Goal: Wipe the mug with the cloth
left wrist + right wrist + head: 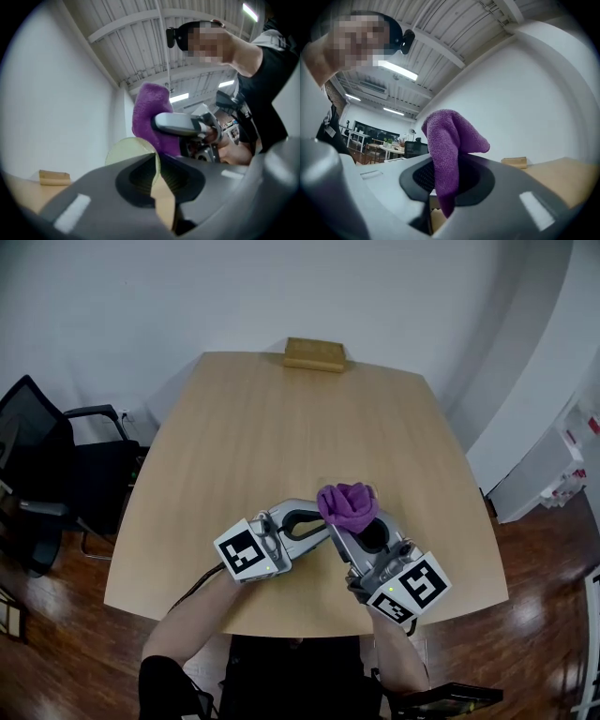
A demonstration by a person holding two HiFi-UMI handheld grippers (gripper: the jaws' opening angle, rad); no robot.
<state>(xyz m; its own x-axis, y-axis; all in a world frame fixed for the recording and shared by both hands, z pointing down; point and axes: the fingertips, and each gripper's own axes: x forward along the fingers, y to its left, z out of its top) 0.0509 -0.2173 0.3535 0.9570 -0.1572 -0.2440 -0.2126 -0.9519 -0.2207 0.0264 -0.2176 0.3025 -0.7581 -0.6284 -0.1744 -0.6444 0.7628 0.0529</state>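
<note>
Wiping looked to be the step in hand. Low in the head view, just right of centre, the left gripper (317,521) and the right gripper (354,529) met over the near part of the wooden table (281,427), with the purple cloth (348,503) bunched above where they met.

To do this step well, I judged that the left side should hold the mug steady and not let it twist. A grip on a thin wall can slip or lever. The rubbing from the right should therefore be light and travel round the surface, not shove straight across it. The top of the cloth flopped loose, so the firmer wad nearest the jaws was the part to press with.

In the left gripper view the jaws stood narrow. Their ribbed pads were closed on a thin, pale yellow-green edge at the centre of the frame. That edge widened into a rounded shape toward the upper left, and I took it for the mug (125,150), gripped by its wall. In the head view the mug was hidden under the cloth and the jaws. Just right of the mug, the cloth rose close against it, though I could not tell if they touched.

In the right gripper view the jaws were pinched on the cloth. One fold ran down between the pads, and the rest stood up in a peak at mid-frame. Nothing else sat between them.
</note>
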